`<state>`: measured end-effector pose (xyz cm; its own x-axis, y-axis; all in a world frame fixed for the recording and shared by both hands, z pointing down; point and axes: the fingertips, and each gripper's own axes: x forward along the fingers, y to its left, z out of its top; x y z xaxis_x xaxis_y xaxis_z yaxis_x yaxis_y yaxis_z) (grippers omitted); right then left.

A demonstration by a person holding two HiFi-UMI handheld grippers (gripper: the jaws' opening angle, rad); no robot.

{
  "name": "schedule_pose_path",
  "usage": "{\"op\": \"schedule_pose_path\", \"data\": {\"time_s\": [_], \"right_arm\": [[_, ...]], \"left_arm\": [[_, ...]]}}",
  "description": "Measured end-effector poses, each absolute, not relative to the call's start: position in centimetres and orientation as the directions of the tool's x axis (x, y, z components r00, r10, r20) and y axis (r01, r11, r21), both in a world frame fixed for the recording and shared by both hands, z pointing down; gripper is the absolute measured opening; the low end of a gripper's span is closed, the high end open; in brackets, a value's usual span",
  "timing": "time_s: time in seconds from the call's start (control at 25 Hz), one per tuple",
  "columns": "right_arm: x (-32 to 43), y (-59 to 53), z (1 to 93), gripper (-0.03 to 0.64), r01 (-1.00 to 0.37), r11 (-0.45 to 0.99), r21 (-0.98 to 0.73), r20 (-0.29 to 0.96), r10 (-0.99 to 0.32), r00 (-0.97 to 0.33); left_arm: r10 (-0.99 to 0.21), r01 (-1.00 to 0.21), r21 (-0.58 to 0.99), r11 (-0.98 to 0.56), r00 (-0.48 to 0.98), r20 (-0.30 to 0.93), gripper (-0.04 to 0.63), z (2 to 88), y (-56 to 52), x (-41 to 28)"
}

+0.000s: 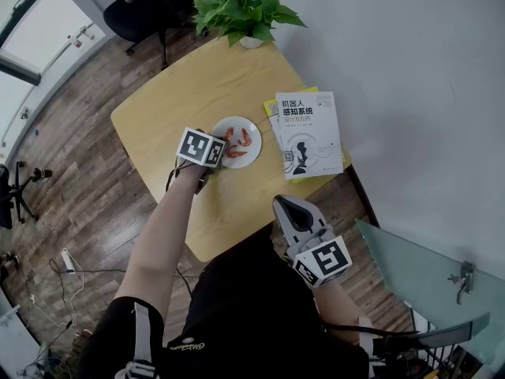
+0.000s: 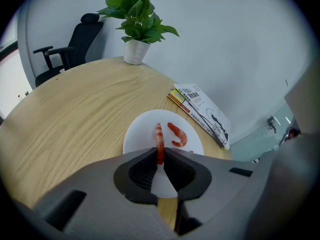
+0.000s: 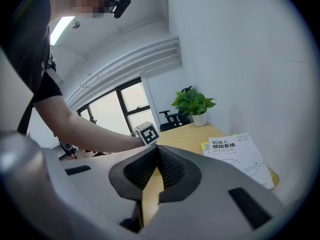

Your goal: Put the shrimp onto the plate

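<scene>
A white plate [image 1: 239, 125] sits on the round wooden table [image 1: 181, 93] and holds red shrimps [image 1: 245, 137]. My left gripper [image 1: 218, 155] hangs over the plate's near left rim, pointing steeply down. In the left gripper view its jaws [image 2: 160, 155] are shut on one red shrimp [image 2: 159, 143], which sticks out over the plate [image 2: 141, 132]. Another curled shrimp [image 2: 178, 134] lies on the plate just right of it. My right gripper [image 1: 286, 205] is held back by the table's near edge, shut [image 3: 157, 153] with nothing between its jaws.
A stack of books [image 1: 308, 133] lies right of the plate, close to the table's edge. A potted plant [image 1: 245, 10] stands at the table's far side, and an office chair [image 1: 142, 2] is beyond it. A white wall runs along the right.
</scene>
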<state>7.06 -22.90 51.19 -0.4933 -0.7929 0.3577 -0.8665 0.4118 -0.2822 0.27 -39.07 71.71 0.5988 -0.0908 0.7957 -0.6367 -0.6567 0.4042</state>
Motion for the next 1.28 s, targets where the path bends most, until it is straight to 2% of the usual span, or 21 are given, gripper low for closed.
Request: {"op": "schedule_pose_path", "data": {"time_s": [0.6,0.96,1.28], "right_arm": [[6.8,-22.9,51.1,0.003,-0.863,0.428,-0.266,0.354,-0.79,-0.501],[6.6,-22.7,50.5,0.003,-0.862,0.435,-0.262,0.342,-0.793,-0.504],[6.8,-21.9,50.0,0.003,-0.862,0.439,-0.252,0.334,-0.797,-0.504]], "left_arm": [[-0.153,-0.654,0.366,-0.663,0.596,0.788,0.138,71.6,-38.8,0.4],[-0.148,-0.663,0.313,-0.68,0.543,0.827,0.16,71.6,-37.9,0.0],[-0.159,-0.629,0.192,-0.753,0.458,0.875,0.256,71.6,-37.2,0.1]]}}
